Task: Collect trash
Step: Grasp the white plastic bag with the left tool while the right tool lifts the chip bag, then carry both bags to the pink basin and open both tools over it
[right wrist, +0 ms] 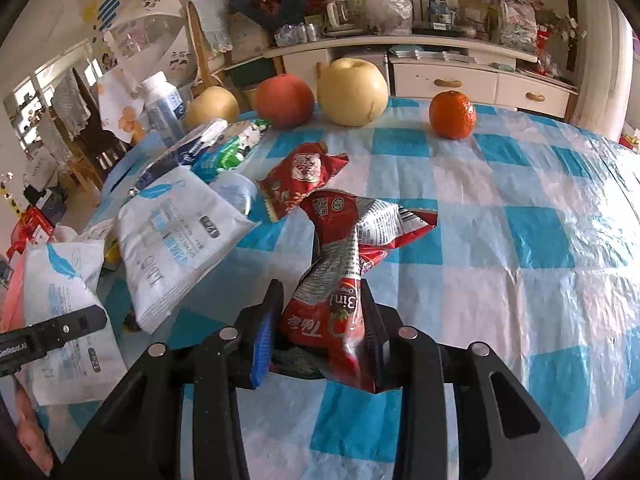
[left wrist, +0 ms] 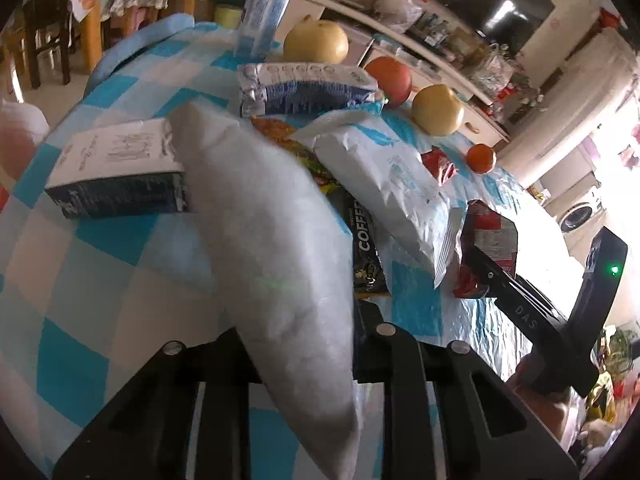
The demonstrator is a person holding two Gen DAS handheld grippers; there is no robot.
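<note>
My left gripper is shut on a white plastic bag that rises between its jaws and hides the table behind it. My right gripper is shut on a crumpled red snack wrapper and holds it just over the checked tablecloth. That wrapper and the right gripper also show in the left wrist view. More trash lies on the table: a second red wrapper, a white paper pouch, a black coffee sachet, a flattened milk carton and a small box.
Two pears, an apple and a tangerine stand along the table's far edge, with a milk bottle at the left. A cabinet with drawers is behind the table. Chairs stand at the far left.
</note>
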